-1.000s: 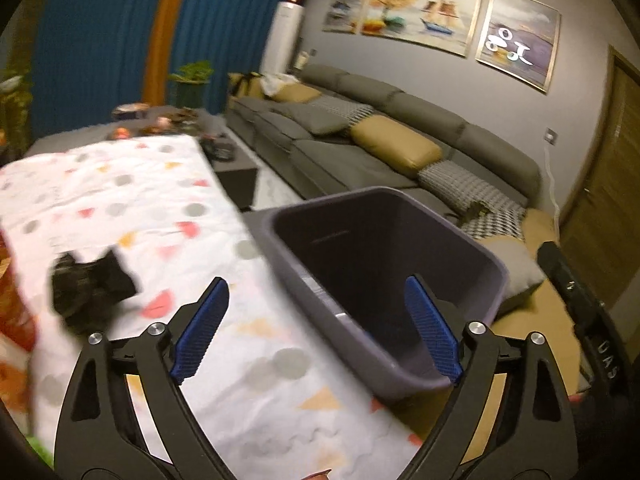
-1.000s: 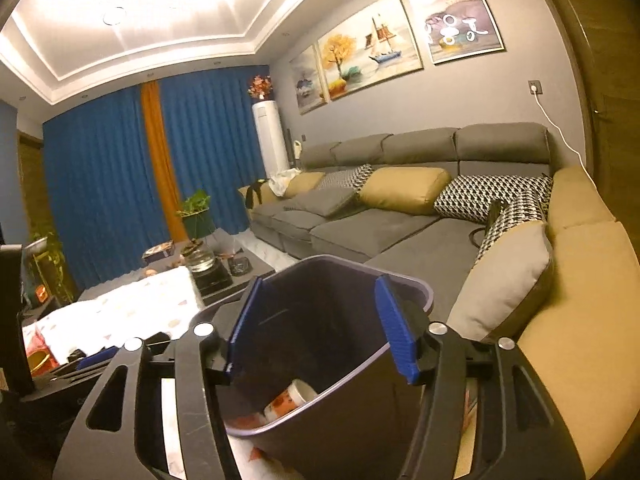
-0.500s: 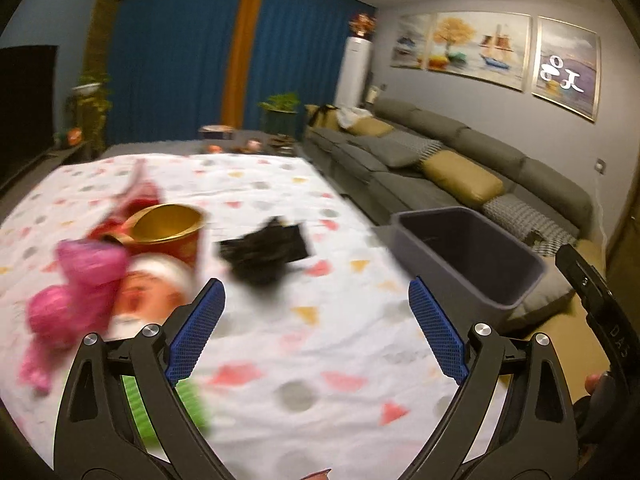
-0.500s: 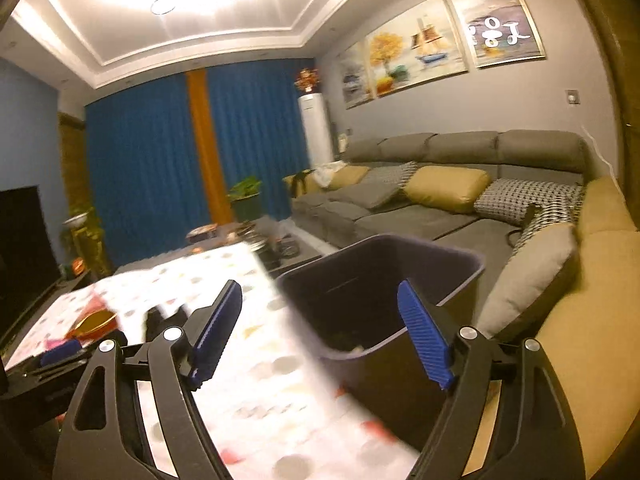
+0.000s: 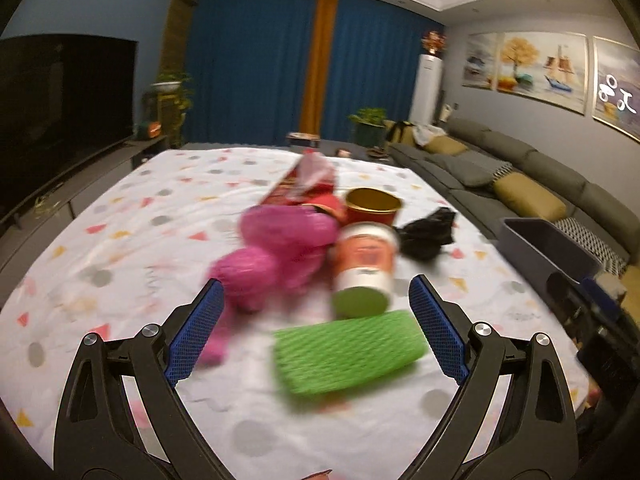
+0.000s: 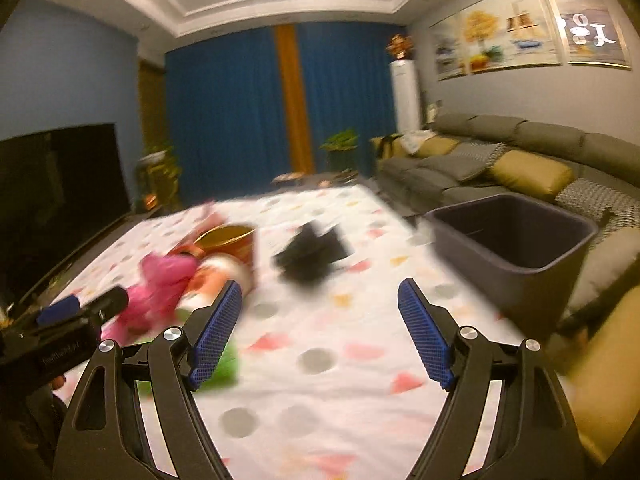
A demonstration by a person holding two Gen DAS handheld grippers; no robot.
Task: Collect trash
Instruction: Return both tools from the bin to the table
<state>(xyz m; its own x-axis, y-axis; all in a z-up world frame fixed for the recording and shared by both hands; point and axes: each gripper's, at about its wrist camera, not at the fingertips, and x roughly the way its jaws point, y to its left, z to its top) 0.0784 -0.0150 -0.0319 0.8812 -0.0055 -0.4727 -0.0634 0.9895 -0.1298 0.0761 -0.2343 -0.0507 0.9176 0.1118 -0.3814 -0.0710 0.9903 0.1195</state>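
Observation:
A heap of trash lies on the white spotted tablecloth [image 5: 120, 248]: a green foam net [image 5: 348, 350], a paper cup on its side [image 5: 364, 264], pink netting [image 5: 276, 244], a red and gold tub [image 5: 372, 204], a red wrapper [image 5: 308, 184] and a crumpled black bag [image 5: 426, 232]. My left gripper [image 5: 316, 326] is open just short of the green net, nothing between its pads. My right gripper [image 6: 320, 330] is open over bare cloth, the black bag [image 6: 312, 254] ahead of it. The dark grey bin [image 6: 516, 240] stands at the table's right edge.
A grey sofa [image 6: 480, 160] with yellow and patterned cushions runs along the right wall behind the bin. A dark TV [image 5: 60, 96] on a low stand lines the left side. Blue curtains and potted plants stand at the far end. The left gripper's body [image 6: 60, 332] shows at the right wrist view's left edge.
Both views have swung left, away from the bin and onto the table. The trash heap now fills the left wrist view. My right gripper's jaws stand wider than a second ago.

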